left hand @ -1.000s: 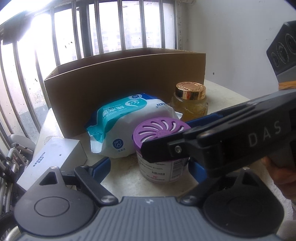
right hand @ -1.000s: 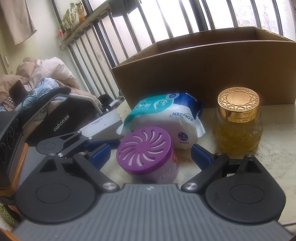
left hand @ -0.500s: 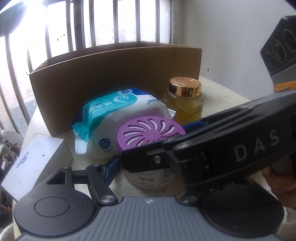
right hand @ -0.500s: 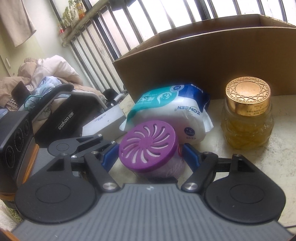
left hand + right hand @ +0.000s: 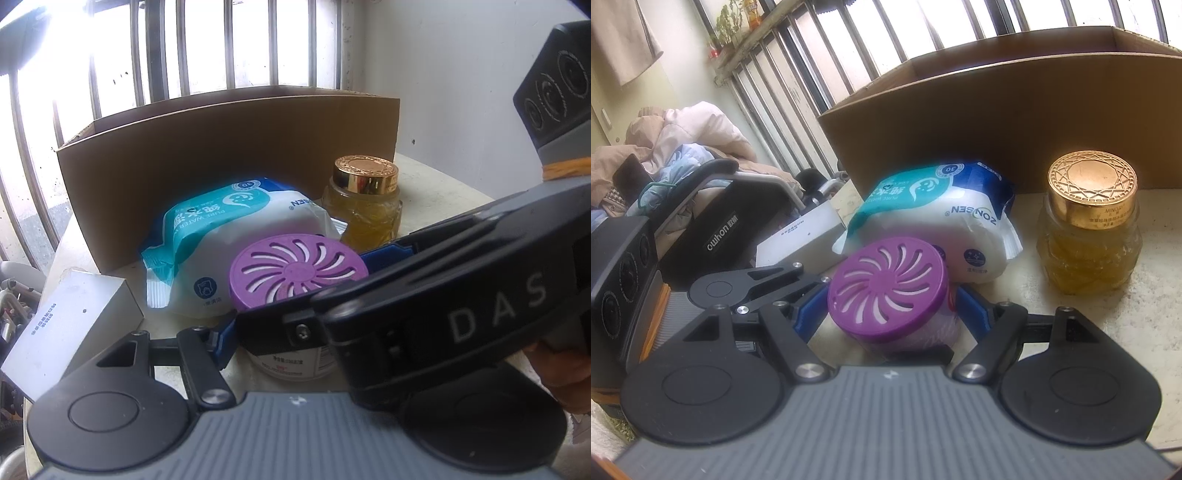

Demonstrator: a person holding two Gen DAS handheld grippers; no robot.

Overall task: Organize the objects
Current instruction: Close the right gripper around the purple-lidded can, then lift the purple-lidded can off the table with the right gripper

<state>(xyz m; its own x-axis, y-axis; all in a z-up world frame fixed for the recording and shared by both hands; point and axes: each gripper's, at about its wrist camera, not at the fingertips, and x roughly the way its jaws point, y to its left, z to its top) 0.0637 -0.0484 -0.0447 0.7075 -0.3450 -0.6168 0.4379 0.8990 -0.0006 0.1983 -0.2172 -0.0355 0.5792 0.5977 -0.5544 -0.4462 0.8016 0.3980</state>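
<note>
A purple-lidded air freshener tub sits tilted between the blue pads of my right gripper, which is shut on it. In the left wrist view the tub lies between my left gripper's fingers; its left pad is close to the tub, and the right gripper's body hides the right pad. Behind stand a wet-wipes pack, a gold-lidded jar and an open cardboard box.
A white carton lies at the left on the pale tabletop. Window bars run behind the box. A wheelchair with piled clothes stands left of the table. A white wall is to the right.
The right gripper has closed on the tub and tilted it. The left gripper has moved in nearer, its left pad now close beside the tub.
</note>
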